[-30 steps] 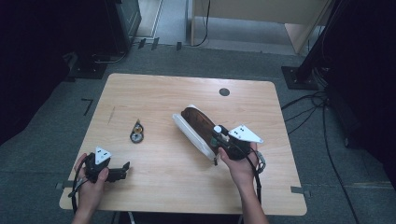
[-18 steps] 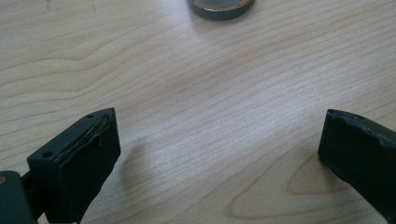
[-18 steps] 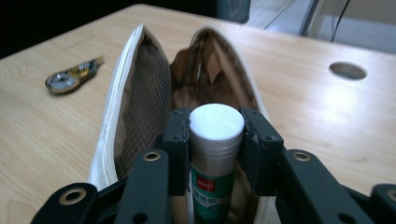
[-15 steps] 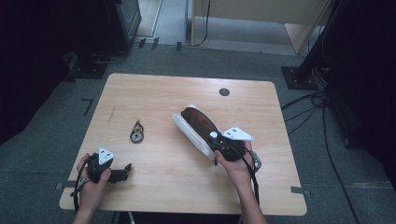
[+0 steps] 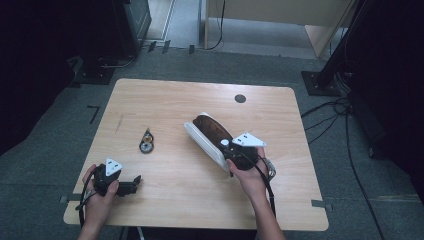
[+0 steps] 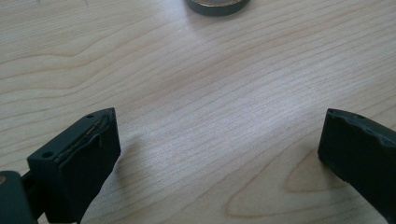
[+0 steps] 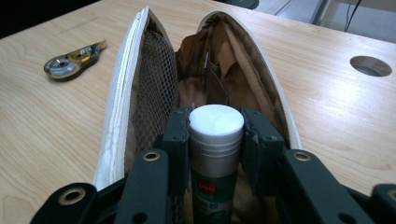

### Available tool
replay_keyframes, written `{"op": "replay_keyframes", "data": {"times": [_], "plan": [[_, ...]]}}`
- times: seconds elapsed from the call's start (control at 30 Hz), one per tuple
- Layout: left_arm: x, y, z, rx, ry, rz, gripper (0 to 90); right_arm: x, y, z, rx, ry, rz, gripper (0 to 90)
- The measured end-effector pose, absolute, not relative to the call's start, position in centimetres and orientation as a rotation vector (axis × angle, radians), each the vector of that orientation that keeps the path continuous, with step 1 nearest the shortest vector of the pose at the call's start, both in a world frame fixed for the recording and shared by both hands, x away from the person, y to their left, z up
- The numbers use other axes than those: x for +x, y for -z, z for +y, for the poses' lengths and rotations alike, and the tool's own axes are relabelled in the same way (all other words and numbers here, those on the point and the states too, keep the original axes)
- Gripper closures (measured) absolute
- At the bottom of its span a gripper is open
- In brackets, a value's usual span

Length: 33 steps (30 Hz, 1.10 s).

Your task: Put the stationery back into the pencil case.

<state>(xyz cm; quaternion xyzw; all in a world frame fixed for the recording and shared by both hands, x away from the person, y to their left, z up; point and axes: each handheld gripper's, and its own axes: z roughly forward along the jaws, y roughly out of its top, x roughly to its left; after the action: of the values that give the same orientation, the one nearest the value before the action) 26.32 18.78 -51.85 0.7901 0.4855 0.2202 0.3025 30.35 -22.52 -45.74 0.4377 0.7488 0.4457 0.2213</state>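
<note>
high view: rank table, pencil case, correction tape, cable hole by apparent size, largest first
1. table
2. pencil case, open, white shell with brown lining
3. correction tape
4. cable hole

The last two look close in size; the tape seems slightly longer, so that order is unsure.

We see light wooden table [image 5: 165, 105], round cable hole [image 5: 240, 98] near far edge. White pouch [image 5: 202, 142] lies open at centre, brown lining up. Correction tape dispenser [image 5: 146, 141] lies left of pouch, apart. We note grey carpet floor [image 5: 345, 165] around table.
</note>
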Motion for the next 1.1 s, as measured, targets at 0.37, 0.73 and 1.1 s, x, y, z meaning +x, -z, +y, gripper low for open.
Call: {"op": "replay_keyframes", "data": {"times": [0.37,0.73,1.1], "plan": [[26.4,51.9,18.8,2.098,-0.572,1.282,0.0,32.2,45.7,-20.9,1.237,-1.182,2.121,65.5],[26.4,51.9,18.8,2.095,-0.558,1.289,0.0,33.8,46.2,-19.2,1.259,-1.052,2.149,64.9],[26.5,51.9,18.8,2.088,-0.550,1.300,0.0,35.0,47.2,-18.0,1.262,-0.976,2.215,62.8]]}}
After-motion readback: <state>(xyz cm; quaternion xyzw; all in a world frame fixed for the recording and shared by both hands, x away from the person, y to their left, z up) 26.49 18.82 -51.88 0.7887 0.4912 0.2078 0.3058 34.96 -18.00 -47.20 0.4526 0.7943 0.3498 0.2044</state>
